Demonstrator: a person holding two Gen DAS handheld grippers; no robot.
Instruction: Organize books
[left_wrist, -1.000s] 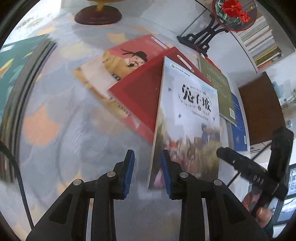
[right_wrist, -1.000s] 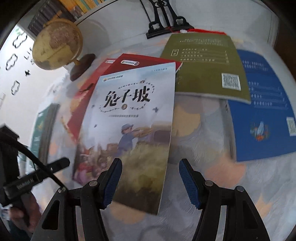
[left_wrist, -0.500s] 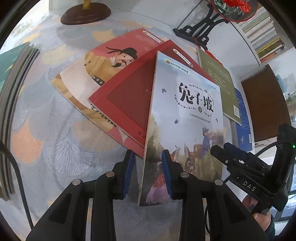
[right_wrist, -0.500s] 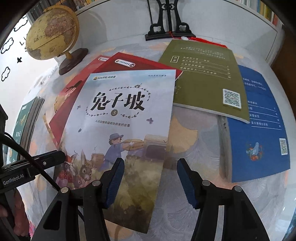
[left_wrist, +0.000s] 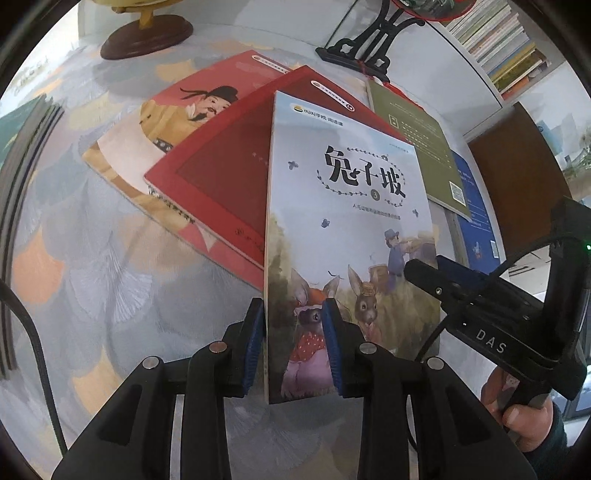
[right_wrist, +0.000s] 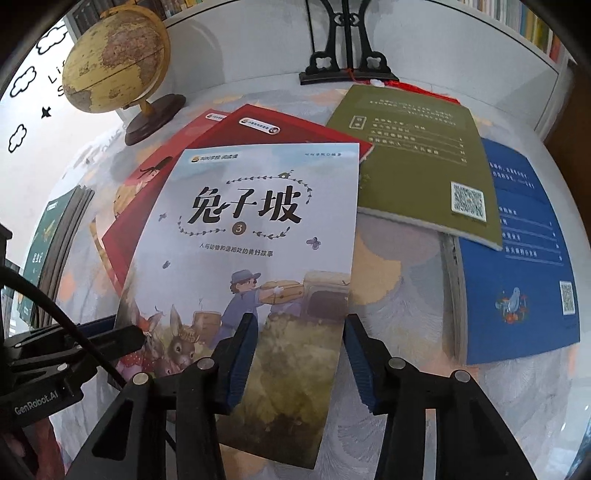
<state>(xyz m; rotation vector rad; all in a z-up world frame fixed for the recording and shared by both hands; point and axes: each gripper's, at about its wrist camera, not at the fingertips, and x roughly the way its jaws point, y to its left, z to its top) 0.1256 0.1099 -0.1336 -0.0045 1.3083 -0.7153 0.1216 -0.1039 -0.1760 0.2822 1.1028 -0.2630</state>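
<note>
left gripper (left_wrist: 293, 345): jaws straddling rabbit storybook (left_wrist: 347, 229) spine edge | right gripper (right_wrist: 299, 360): closing, pads astride its opposite edge

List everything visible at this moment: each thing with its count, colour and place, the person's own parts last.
Rabbit book: 1, pale blue cover, topmost, near edge between both grippers.
Red book: 1, red, under the rabbit book.
Portrait book: 1, pink and yellow, lowest of that pile.
Green book: 1, olive, back cover up, partly overlapping the blue book.
Blue book: 1, blue, far right.
Teal books: a stack, count unclear, left edge.
Globe: 1, yellow, brown base, back left.
Black stand: 1, black, back centre.
Tablecloth: 1, grey with orange leaves.
Shelf books: several, mixed colours, background.
Left gripper: black, blue pads, straddling the book's spine edge.
Right gripper: black, closing, the book's right edge between its pads.
Hand: 1, on the right gripper's handle.
</note>
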